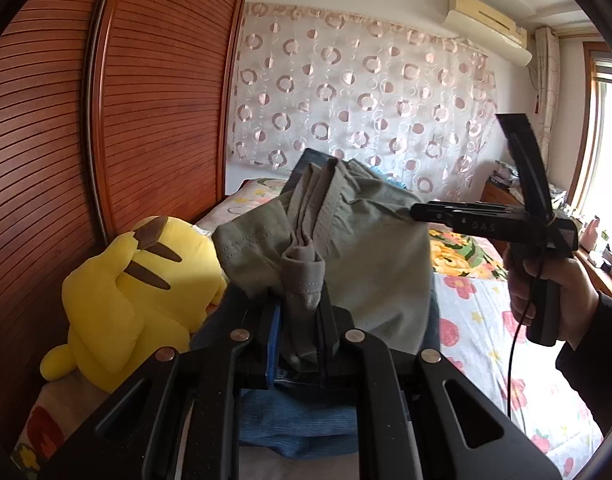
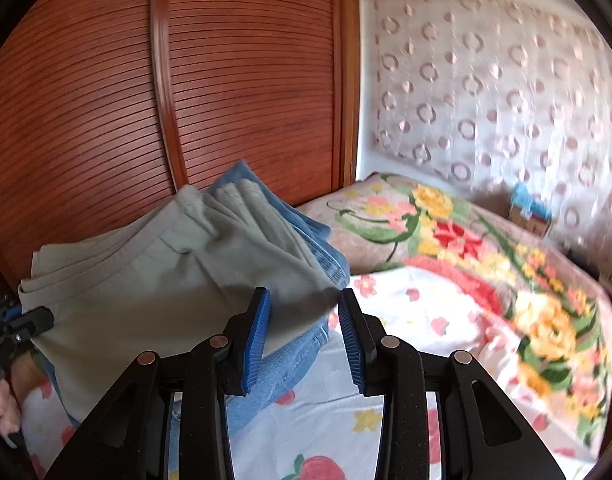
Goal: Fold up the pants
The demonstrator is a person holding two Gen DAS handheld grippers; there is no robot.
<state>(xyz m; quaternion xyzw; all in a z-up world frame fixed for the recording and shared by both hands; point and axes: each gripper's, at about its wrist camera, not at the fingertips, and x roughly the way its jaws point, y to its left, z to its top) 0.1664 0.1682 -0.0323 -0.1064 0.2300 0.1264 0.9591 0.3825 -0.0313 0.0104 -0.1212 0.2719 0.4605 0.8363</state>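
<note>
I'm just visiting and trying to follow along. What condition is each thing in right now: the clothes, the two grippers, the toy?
Grey pants: folded, lifted at one edge, over the jeans.
Blue jeans: folded, under the grey pants.
Left gripper: shut on the grey pants.
Right gripper: open, a corner of the grey pants between its fingers.
Yellow plush toy: lying on the bed by the wardrobe.
Bed sheet: spread flat.

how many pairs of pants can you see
2: grey-green pants folded on top, clamped by the left gripper; blue jeans underneath them on the bed. More may be hidden.
</note>
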